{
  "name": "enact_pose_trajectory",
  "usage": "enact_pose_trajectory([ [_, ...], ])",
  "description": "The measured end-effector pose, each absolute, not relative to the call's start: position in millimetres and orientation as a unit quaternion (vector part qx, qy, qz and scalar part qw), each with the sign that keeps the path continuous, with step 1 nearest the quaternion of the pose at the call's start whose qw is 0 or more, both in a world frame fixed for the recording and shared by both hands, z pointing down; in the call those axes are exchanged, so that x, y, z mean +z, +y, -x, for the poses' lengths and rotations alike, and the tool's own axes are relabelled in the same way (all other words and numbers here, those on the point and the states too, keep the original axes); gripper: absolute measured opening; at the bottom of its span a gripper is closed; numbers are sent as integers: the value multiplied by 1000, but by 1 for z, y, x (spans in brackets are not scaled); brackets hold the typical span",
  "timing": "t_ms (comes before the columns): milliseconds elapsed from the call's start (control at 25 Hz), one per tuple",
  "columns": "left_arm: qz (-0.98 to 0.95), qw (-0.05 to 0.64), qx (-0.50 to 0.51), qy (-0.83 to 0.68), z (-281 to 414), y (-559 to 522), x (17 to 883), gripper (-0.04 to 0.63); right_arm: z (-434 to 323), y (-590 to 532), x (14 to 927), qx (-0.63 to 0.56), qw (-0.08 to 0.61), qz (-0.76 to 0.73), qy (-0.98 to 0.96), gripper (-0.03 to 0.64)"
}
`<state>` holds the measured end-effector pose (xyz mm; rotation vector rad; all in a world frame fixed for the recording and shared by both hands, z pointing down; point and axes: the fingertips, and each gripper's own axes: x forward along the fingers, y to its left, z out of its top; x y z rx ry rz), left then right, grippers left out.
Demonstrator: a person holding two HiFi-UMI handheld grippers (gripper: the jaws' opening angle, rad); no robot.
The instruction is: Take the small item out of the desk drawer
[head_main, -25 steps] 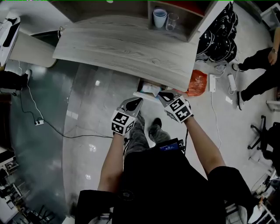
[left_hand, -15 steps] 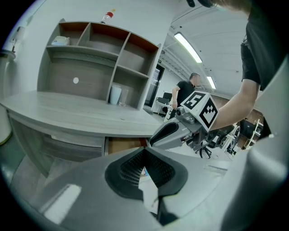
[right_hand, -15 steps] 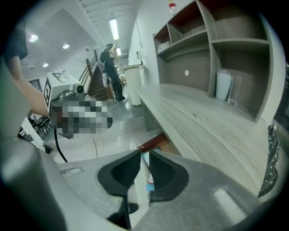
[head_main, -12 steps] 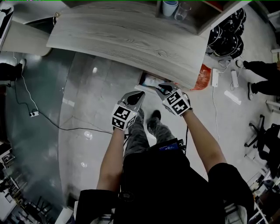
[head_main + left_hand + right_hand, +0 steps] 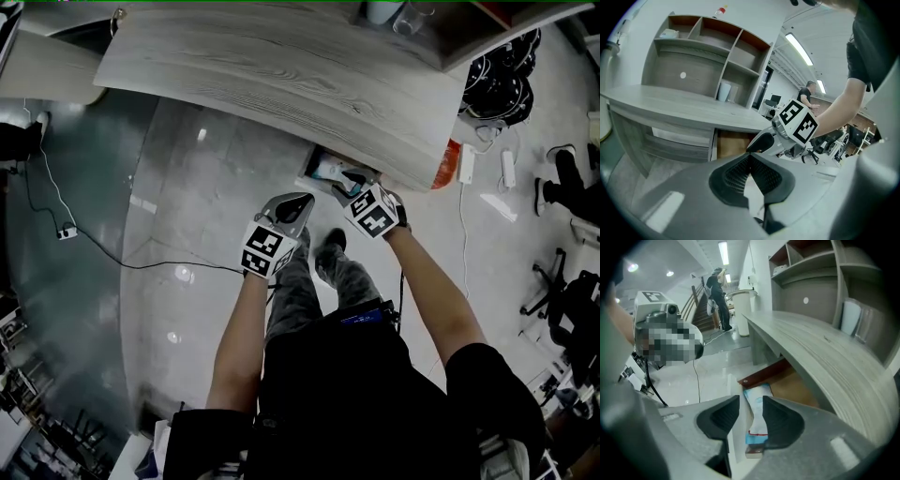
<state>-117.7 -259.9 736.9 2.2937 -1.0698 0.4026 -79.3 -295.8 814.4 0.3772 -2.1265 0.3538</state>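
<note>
- The shiny grey floor is spreading wide all round, and a thin black cable is lying across it
- The long grey wooden desk is standing over the floor, and the part of its top that shows is looking bare
- The drawer is sticking out open from under the desk's edge, showing its brown bottom
- The left gripper is waiting beside the drawer, its jaws pressing together with nothing in them
- The right gripper is pointing down into the drawer
- Its jaws have just been opening and are standing partly apart, and they are gripping nothing yet
- The small blue and white packet is lying flat in the drawer, close to its white side wall, and it is showing in the gap between the right jaws without touching them
- It is looking light, soft and crinkly, maybe a bit slippery, so I am thinking a gentle pinch across its narrow middle would hold it best
</note>
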Motion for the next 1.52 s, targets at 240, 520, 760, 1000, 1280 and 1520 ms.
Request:
enact_pose_trajectory([
  [240,-856,289,154,-401,125,-257,745,2,82,-299,842,116,497,-141,-848,181],
  [520,-851,298,156,-403,132,-254,755,2,82,-302,869,86,538,-126,-829,216],
  [760,-848,303,155,-406,139,-253,760,2,84,-306,886,70,560,-118,-817,222],
  [1000,-846,306,155,-409,141,-253,765,2,86,-311,899,49,584,-109,-803,230],
  [1280,-840,312,155,-415,148,-252,769,2,88,-315,912,39,595,-107,-796,229],
  [1520,-837,313,158,-419,153,-249,768,2,88,-313,912,28,595,-103,-797,189],
])
